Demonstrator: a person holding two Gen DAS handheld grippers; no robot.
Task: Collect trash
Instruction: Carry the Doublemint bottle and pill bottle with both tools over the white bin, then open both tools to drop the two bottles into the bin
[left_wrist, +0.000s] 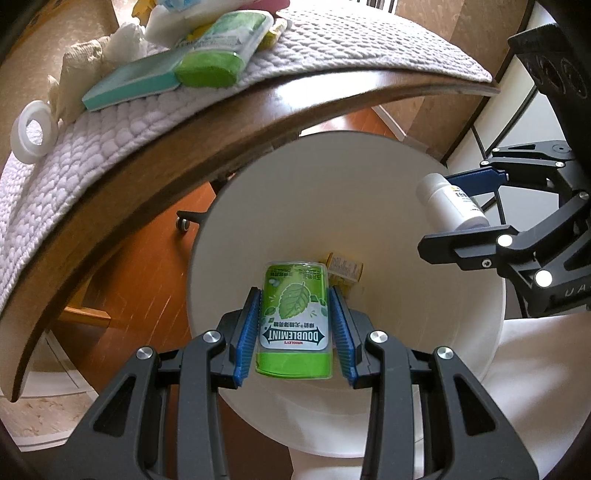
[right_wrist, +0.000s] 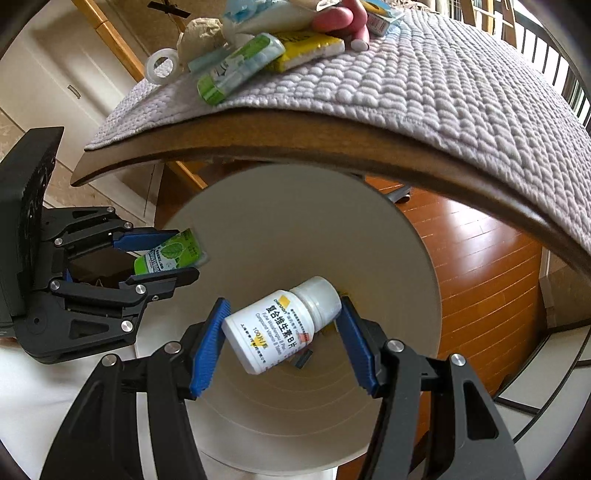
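Holding a green Doublemint gum box (left_wrist: 293, 325) tight between its blue pads, the left gripper (left_wrist: 294, 332) hangs over the open mouth of the white trash bin (left_wrist: 369, 206). The right gripper (right_wrist: 284, 332) is just beside it, squeezing a white vitamin bottle (right_wrist: 282, 325) that sits tilted between its pads. Both things are above the bin, not yet inside. A small yellow box (left_wrist: 345, 267) already lies at the bottom. More trash waits on the far surface (right_wrist: 424, 92) with the gray mat: a tape ring (right_wrist: 162, 66), a yellow pack (right_wrist: 306, 50) and another green gum box (right_wrist: 240, 66). The bottle is round and crooked, so I think it could slip out early or bounce off the rim. The two grippers are close together and might bump if both let go at once.
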